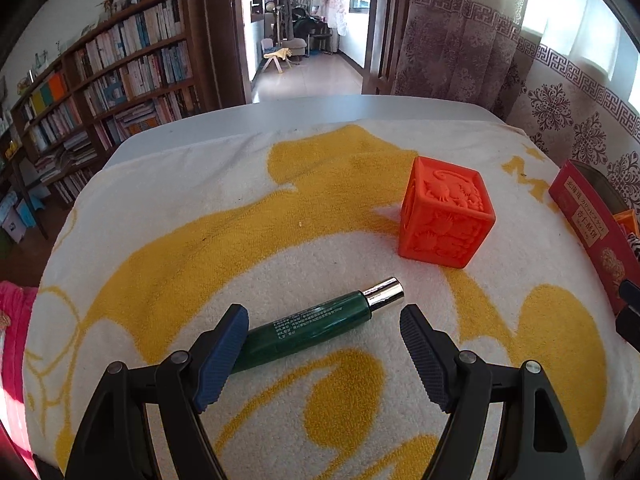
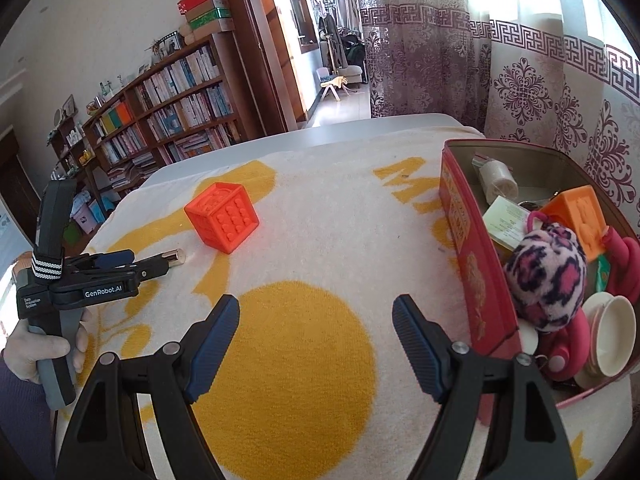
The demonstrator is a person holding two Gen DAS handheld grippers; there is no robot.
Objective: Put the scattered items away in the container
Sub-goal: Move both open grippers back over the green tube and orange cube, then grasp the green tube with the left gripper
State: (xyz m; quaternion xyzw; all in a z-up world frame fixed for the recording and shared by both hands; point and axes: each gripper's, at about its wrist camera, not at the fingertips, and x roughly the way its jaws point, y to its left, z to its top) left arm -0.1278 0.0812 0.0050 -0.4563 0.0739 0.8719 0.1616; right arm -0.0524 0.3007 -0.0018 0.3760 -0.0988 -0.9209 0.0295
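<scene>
The green tube (image 1: 316, 330) lies slantwise between the wide-open, empty left hand-held gripper (image 1: 324, 320) jaws, nearer than the right one.

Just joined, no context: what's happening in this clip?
A person with two handheld grippers is tidying a towel-covered table. The left gripper, open, straddles a green tube with a silver cap, not yet closed on it. An orange embossed cube still lies loose. The right gripper hangs open and empty beside the red tin, already holding toys.
</scene>
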